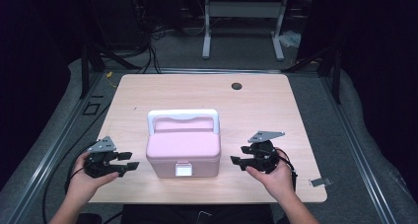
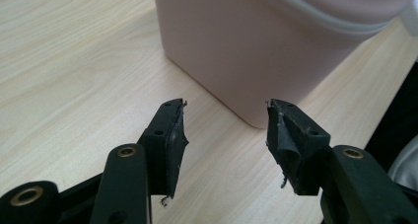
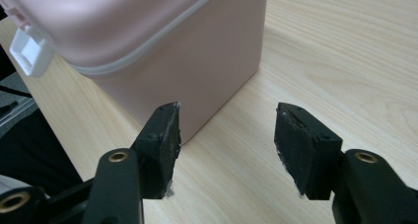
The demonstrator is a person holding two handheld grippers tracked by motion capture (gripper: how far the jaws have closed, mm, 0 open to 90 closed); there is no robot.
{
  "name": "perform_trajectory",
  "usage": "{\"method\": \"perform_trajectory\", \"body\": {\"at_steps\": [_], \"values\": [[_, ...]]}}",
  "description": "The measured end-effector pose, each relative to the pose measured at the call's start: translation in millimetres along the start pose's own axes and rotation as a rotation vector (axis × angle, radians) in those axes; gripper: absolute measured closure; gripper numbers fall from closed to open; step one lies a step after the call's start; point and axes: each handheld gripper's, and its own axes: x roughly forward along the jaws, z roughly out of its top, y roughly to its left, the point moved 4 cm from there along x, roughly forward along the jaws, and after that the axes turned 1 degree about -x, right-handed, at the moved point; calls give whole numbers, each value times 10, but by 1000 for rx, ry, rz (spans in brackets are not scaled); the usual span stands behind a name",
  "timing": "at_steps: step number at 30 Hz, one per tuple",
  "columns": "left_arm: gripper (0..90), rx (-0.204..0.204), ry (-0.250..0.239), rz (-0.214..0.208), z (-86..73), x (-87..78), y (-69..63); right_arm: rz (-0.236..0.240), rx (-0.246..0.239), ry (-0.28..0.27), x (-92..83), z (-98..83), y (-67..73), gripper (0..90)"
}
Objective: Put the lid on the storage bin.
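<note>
**Grippers poised on both sides of a closed pink box**

Box [image 1: 183,150] of pale pink plastic is seen near the front middle of a light wooden table [image 1: 256,110], standing upright. Its lid is shut, the white latch [image 1: 184,170] on the near face is fastened, and the white carry handle [image 1: 183,116] is laid back over the lid. Nothing is gripped and the box is not touched, so the work is judged to be at its very start: the approach is made, while any grasping, unlatching or lifting is left to be done.

The left gripper [image 1: 129,166] is held low beside the box's left wall, pointed inward toward it, with the person's hand wrapped around its body. Its jaws are spread apart and empty; in the left gripper view [image 2: 224,130] a near bottom corner of the box is framed between them, a short way ahead.

The right gripper [image 1: 235,161] is held in mirror pose at the box's right wall, also pointed inward. Its jaws are likewise parted with nothing between them; in the right gripper view [image 3: 226,135] the box's corner is seen just beyond the left jaw, apart from it.
</note>
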Motion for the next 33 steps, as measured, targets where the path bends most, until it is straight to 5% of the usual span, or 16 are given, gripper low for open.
{"method": "perform_trajectory", "body": {"at_steps": [9,14,23,28,33], "values": [[488,-11,18,64,-150,171,100,-75,4,14,151,-155,-123,425],[489,-8,43,83,-270,242,127,-148,-60,47,243,-271,-178,432],[490,-21,66,91,-399,308,170,-127,-32,62,334,-352,-210,431],[489,-13,90,96,-429,342,183,-112,46,65,352,-393,-320,431],[487,-13,107,93,-442,362,177,-124,63,67,359,-420,-390,431]]}}
